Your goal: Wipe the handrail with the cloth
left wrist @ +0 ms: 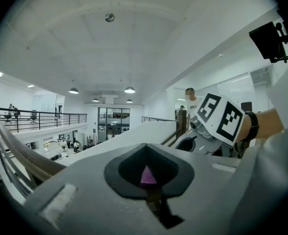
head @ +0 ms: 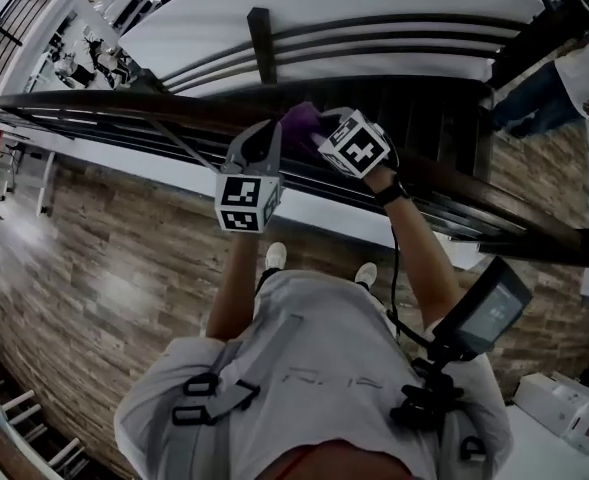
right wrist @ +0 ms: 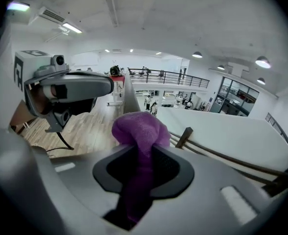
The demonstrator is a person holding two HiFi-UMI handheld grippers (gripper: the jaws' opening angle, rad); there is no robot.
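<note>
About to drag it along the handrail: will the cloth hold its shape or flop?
Probably floppy: the cloth bulges as a soft wad beyond the right gripper and squeezes thin between its shut jaws. Likely light, as the wad stands up unsupported. Its fuzzy pile should drag rather than slide on the smooth handrail.

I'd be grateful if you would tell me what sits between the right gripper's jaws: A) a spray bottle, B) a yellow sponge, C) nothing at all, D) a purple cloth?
D: in the right gripper view, the right gripper has its jaws shut on the purple cloth, which bunches out past them.
</note>
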